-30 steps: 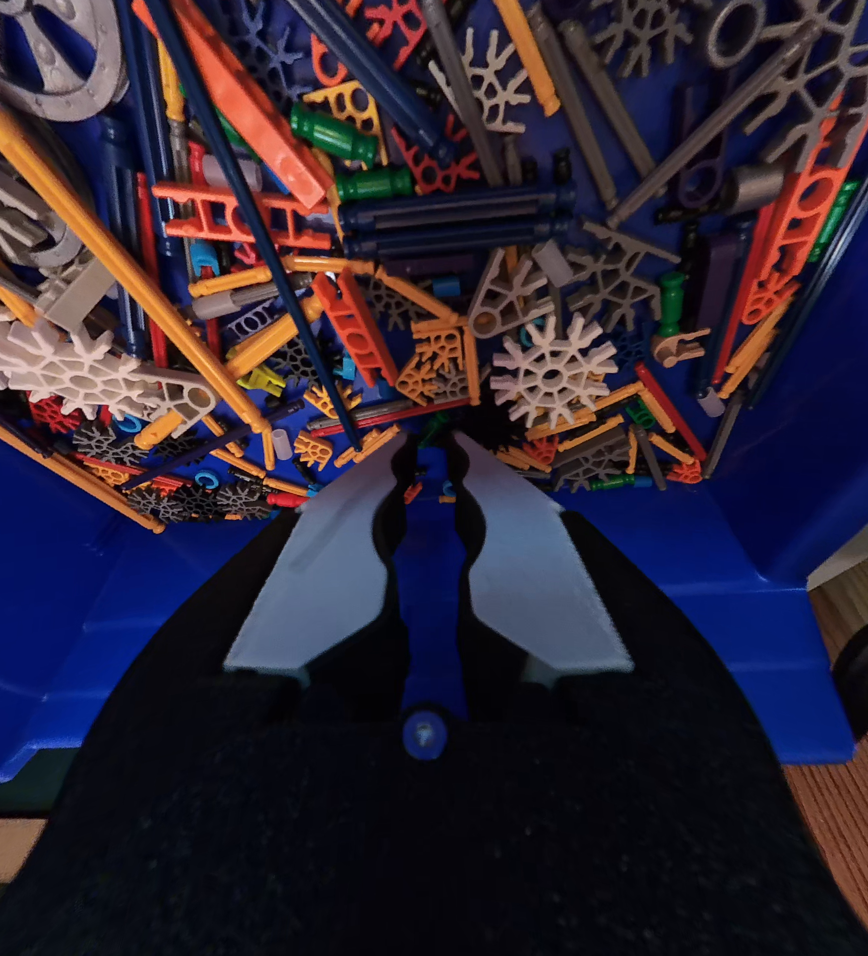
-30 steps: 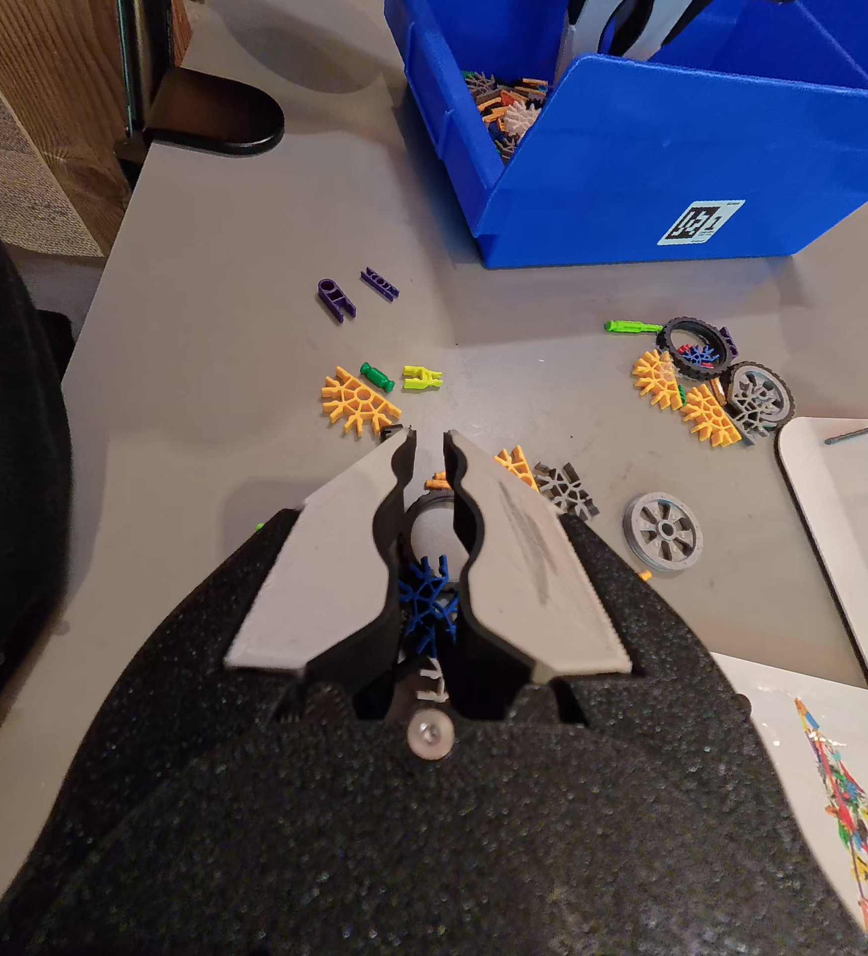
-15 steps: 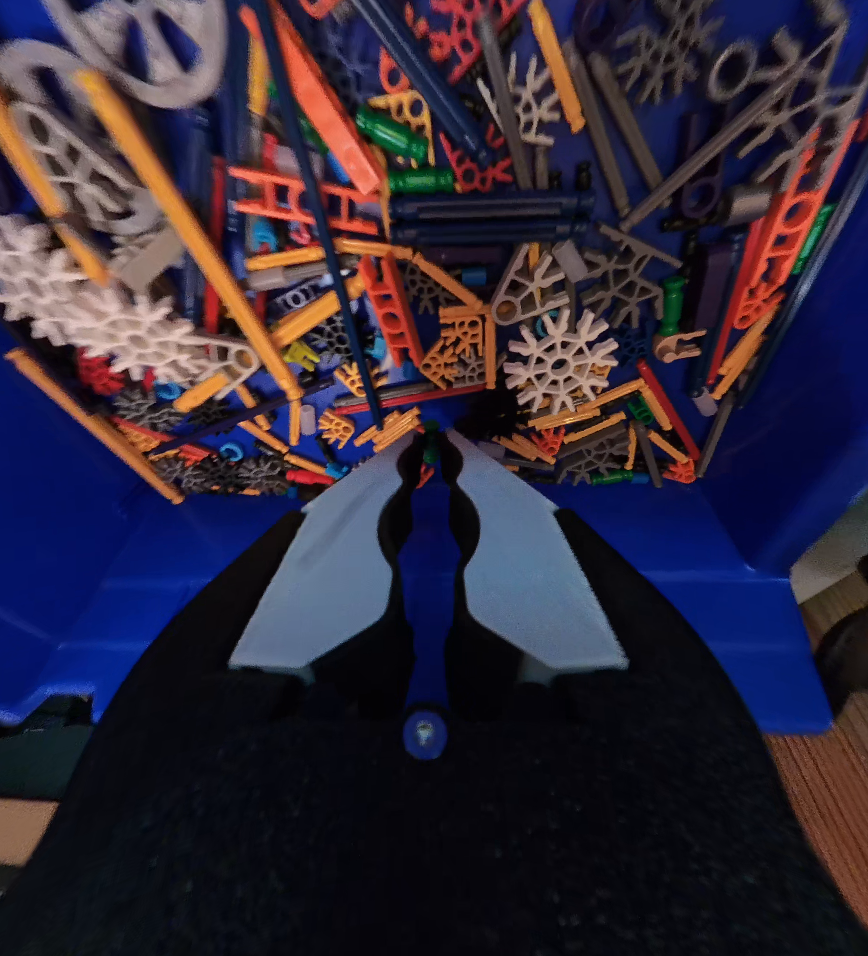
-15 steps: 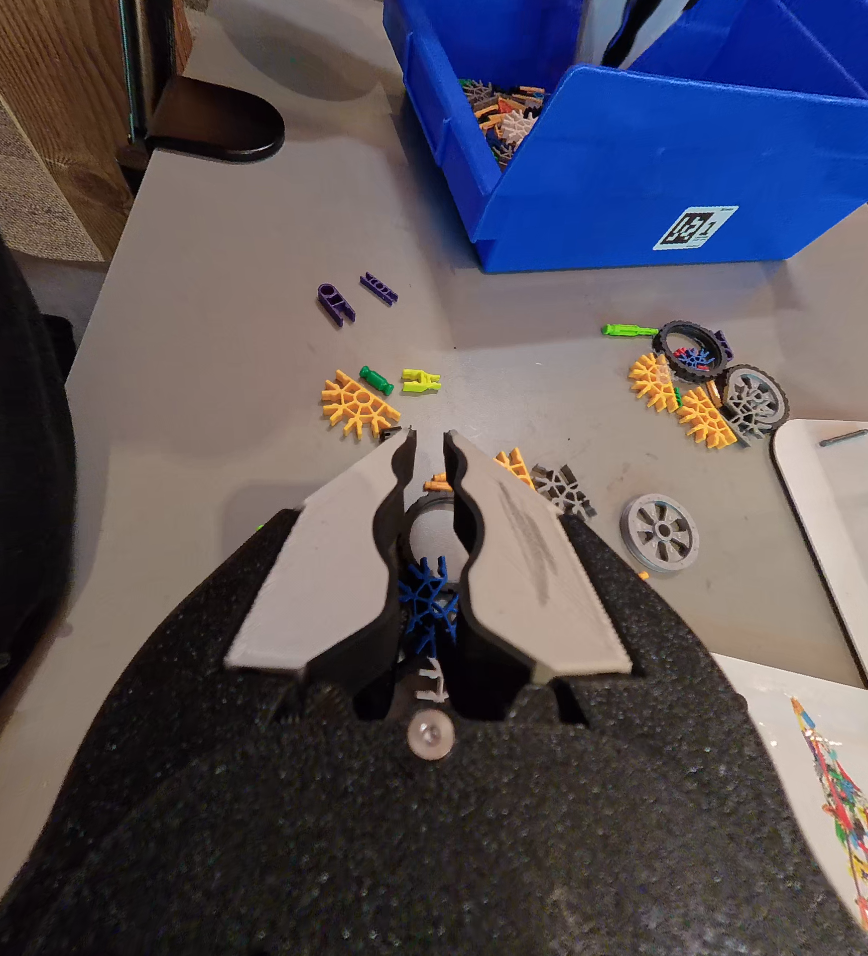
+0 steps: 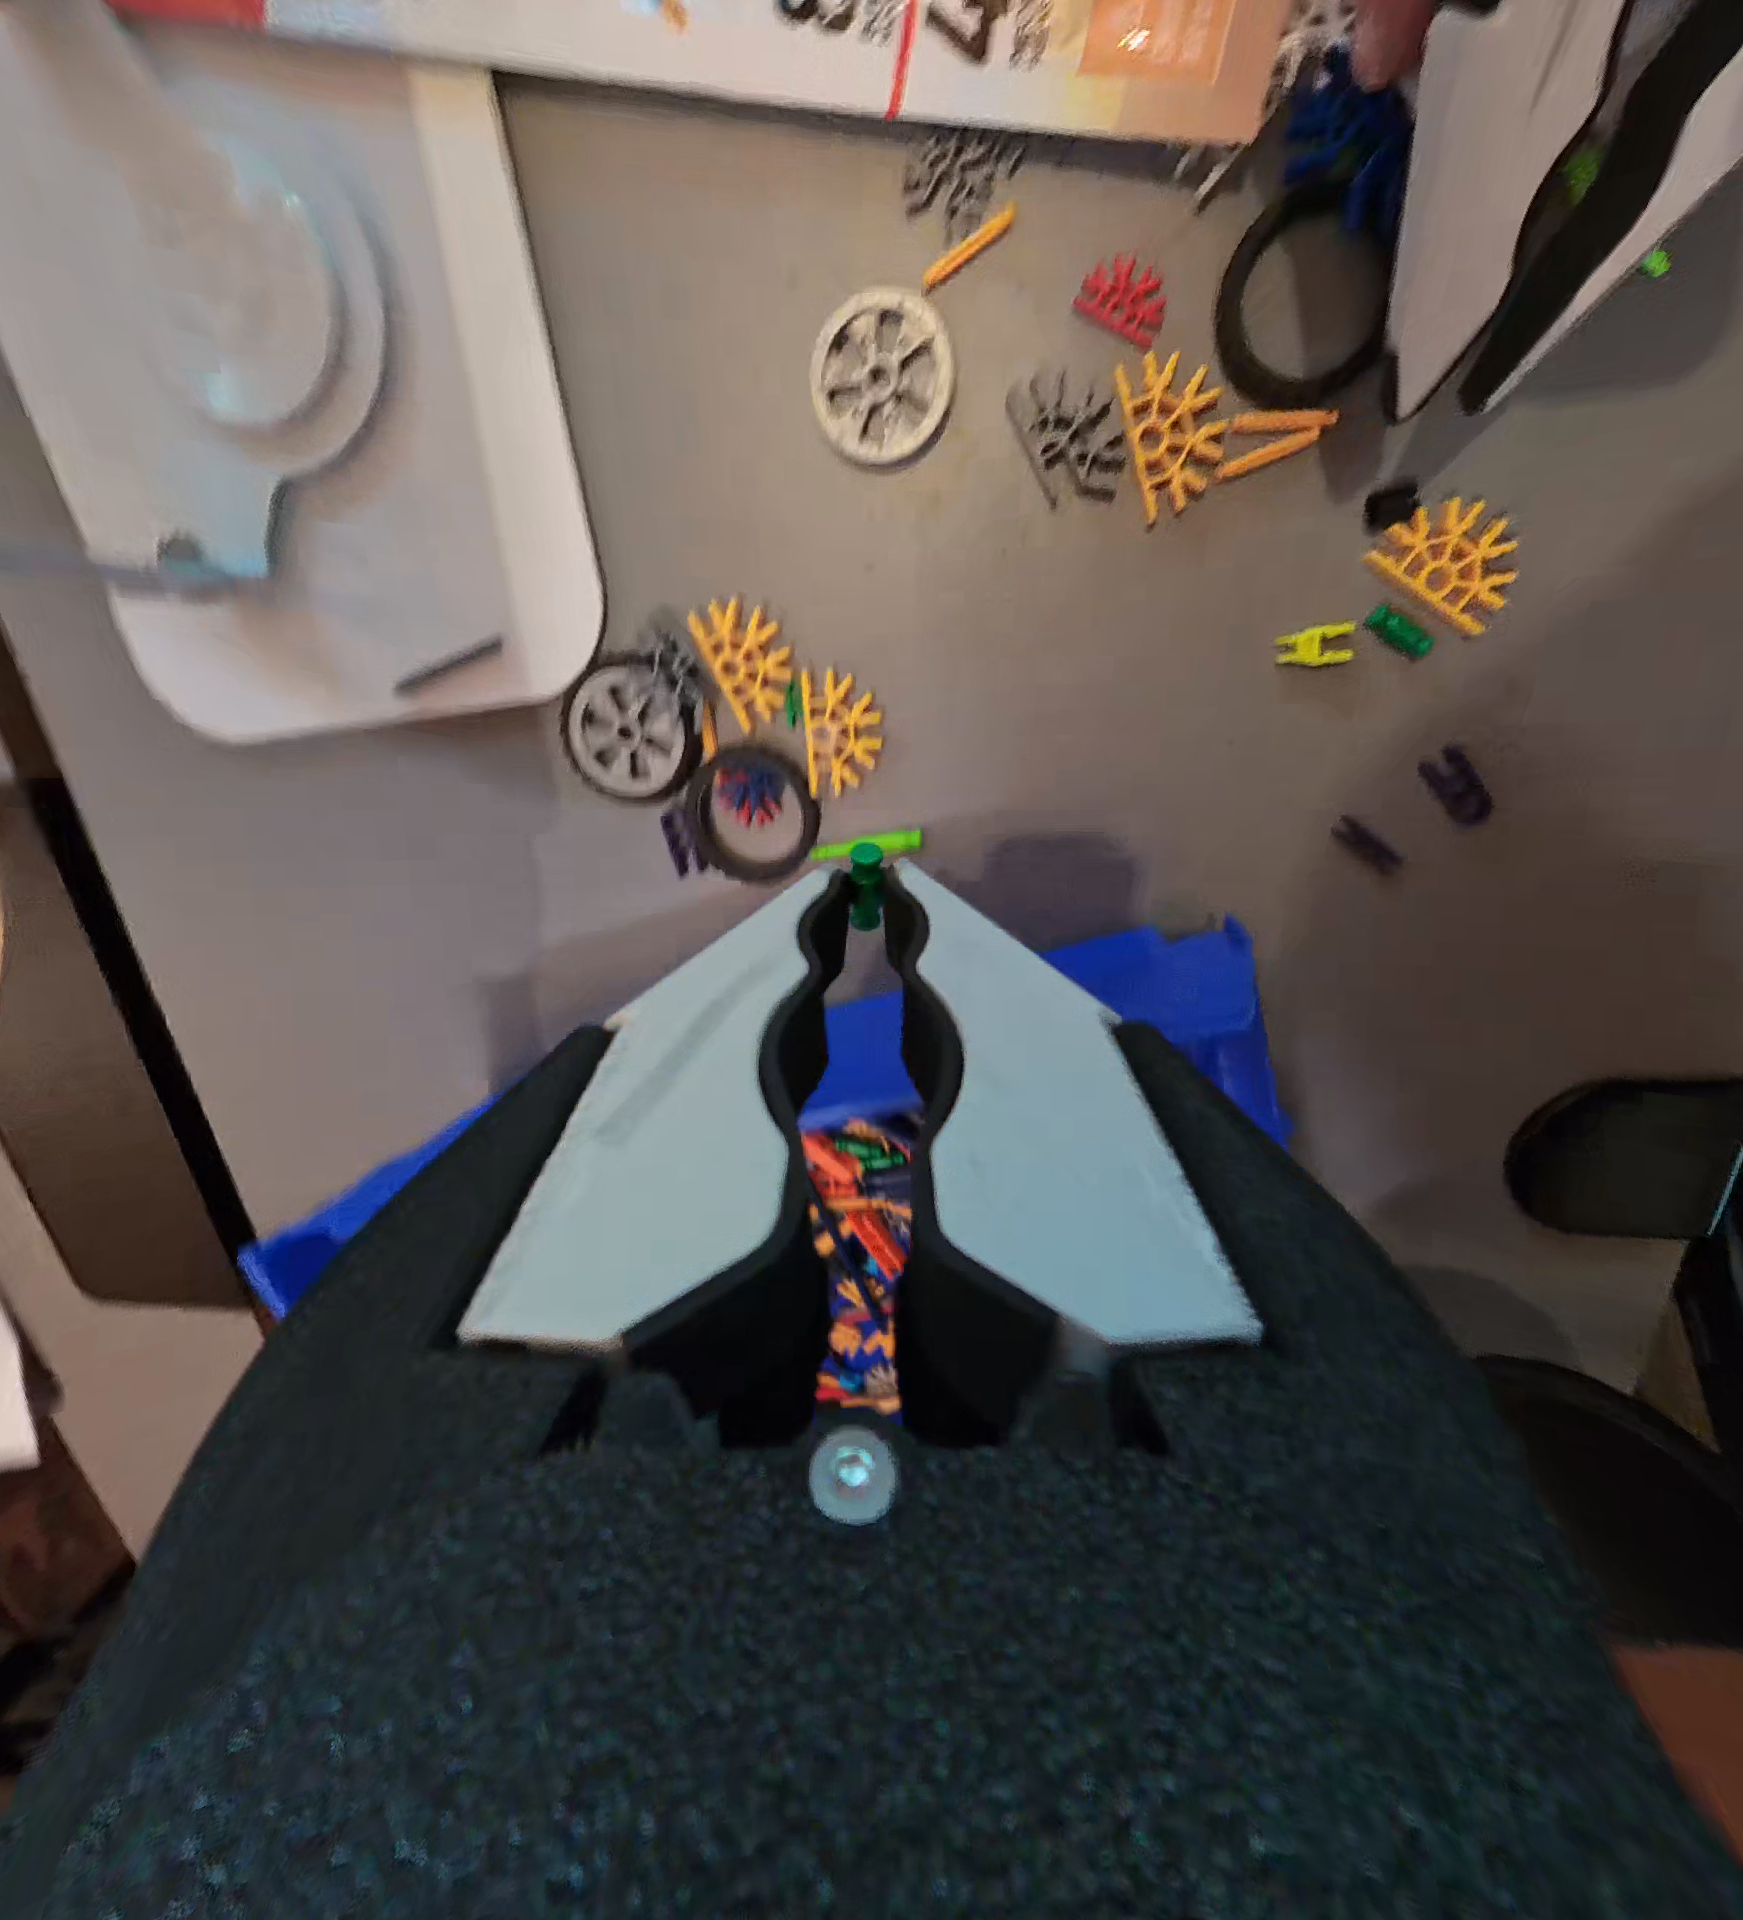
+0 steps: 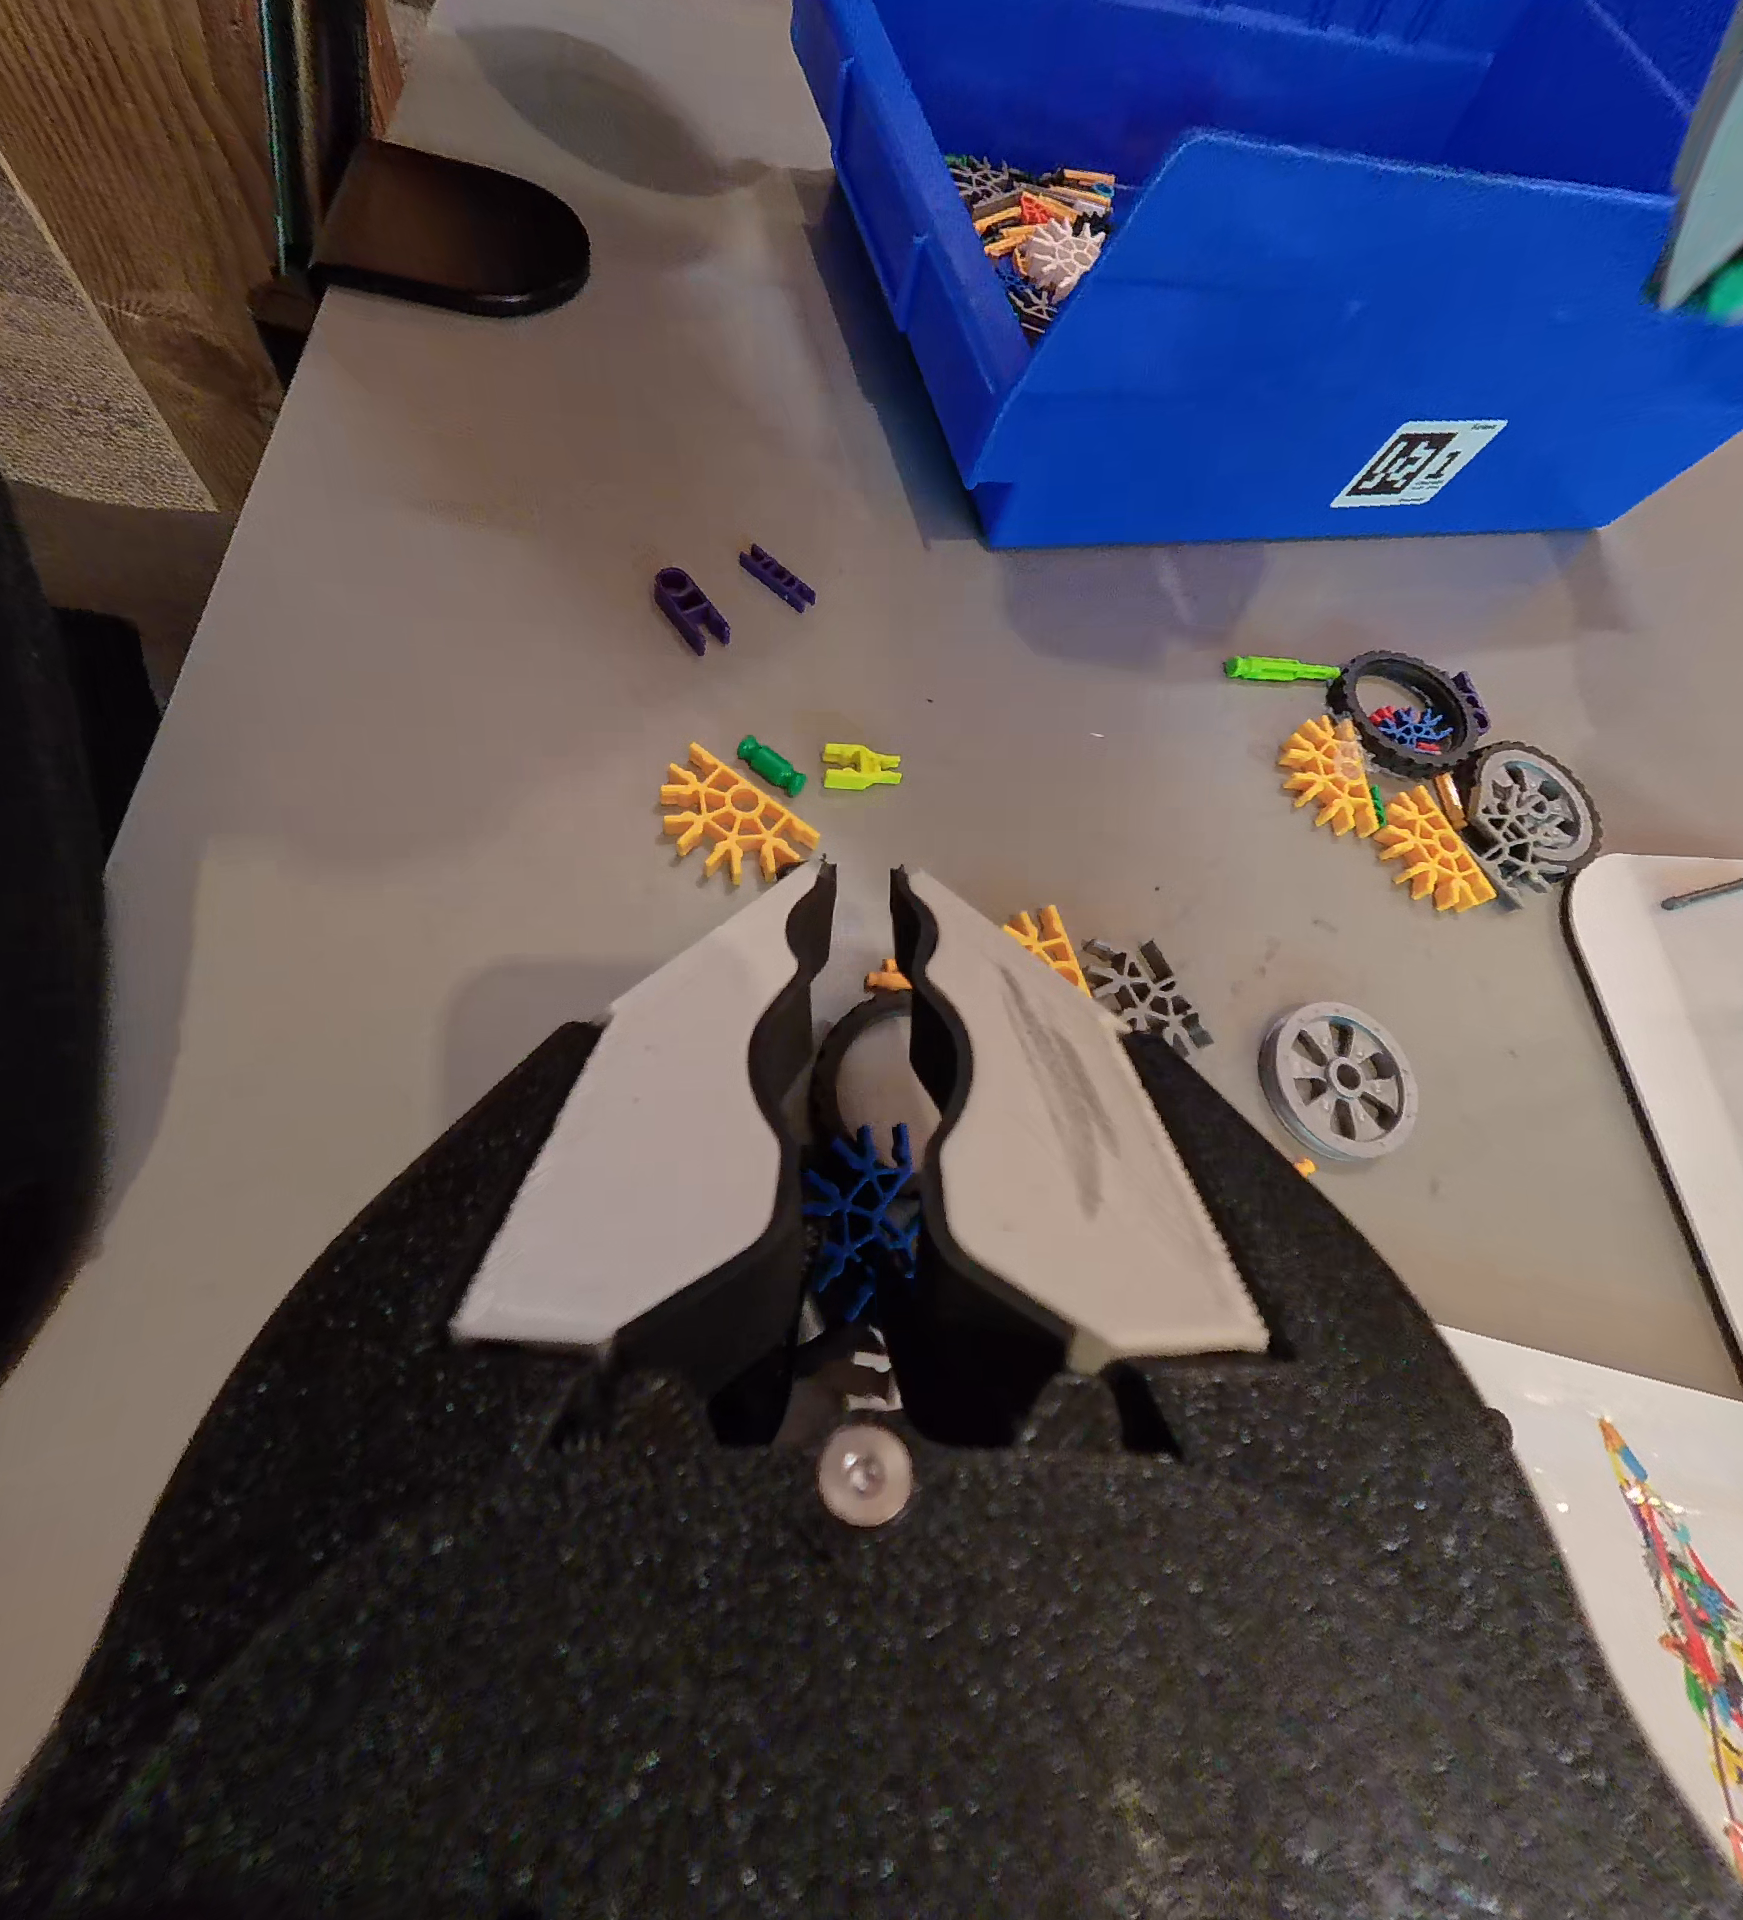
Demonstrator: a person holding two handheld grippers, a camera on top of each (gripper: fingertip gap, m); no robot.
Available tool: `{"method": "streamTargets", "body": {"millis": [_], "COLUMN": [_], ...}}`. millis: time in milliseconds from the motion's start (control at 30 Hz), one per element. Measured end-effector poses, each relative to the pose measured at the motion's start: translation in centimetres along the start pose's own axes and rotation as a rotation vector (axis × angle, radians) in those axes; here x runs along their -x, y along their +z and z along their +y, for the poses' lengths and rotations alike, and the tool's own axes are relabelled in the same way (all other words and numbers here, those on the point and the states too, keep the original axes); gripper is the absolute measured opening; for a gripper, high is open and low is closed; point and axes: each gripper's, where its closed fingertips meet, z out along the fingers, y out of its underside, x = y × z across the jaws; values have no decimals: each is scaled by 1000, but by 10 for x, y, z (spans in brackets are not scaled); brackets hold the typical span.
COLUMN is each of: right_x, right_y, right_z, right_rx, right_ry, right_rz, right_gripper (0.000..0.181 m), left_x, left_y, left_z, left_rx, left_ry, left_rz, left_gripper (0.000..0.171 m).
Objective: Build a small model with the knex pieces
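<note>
Left gripper (image 5: 865, 883) just came up out of the blue bin (image 5: 1158, 987), fingers now clenched on a small dark green rod (image 5: 863, 885). Right gripper (image 6: 862, 883) hasn't budged: slightly parted, seemingly pinching a blue snowflake connector (image 6: 862, 1205) farther back, above the desk (image 6: 493, 582).

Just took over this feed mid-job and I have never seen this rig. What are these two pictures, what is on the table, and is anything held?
Each picture comes from a camera on a hand-held two-finger gripper, looking along its fingers. The left gripper hangs above the blue bin of construction-toy parts and pinches a small dark green rod at its tips. The right gripper is low over the grey table, with a blue snowflake connector and a black tyre ring between its fingers. Loose on the table lie yellow fan connectors, grey wheels and purple clips.
</note>
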Motion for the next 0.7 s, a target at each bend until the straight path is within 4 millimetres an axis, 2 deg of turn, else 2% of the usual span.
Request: {"method": "streamTargets", "body": {"millis": [67, 133, 300, 467, 567, 633, 700], "right_x": [1, 1, 2, 1, 2, 1, 1], "right_y": [0, 2, 3, 1, 2, 2, 2], "right_z": [-1, 1, 2, 0, 1, 1, 1], "right_rx": [-6, -3, 0, -17, -14, -12, -13], "right_ry": [3, 17, 18, 27, 27, 29, 32], "right_rz": [-5, -18, -22, -20, -25, -24, -25], "right_gripper": [9, 9, 9, 9, 9, 9, 9], "left_x": [-7, -13, -23, -27, -17, -8, 4], "left_y": [14, 35, 80, 106, 105, 88, 60], "left_z": [-17, -21, -19, -16, -23, -28, -27], "left_rx": [10, 76, 202, 211, 150, 91, 30], "left_ry": [63, 124, 192, 193, 160, 135, 94], "left_rz": [54, 101, 213, 239, 183, 137, 80], "left_gripper": [4, 5, 5, 7, 16, 18, 21]}}
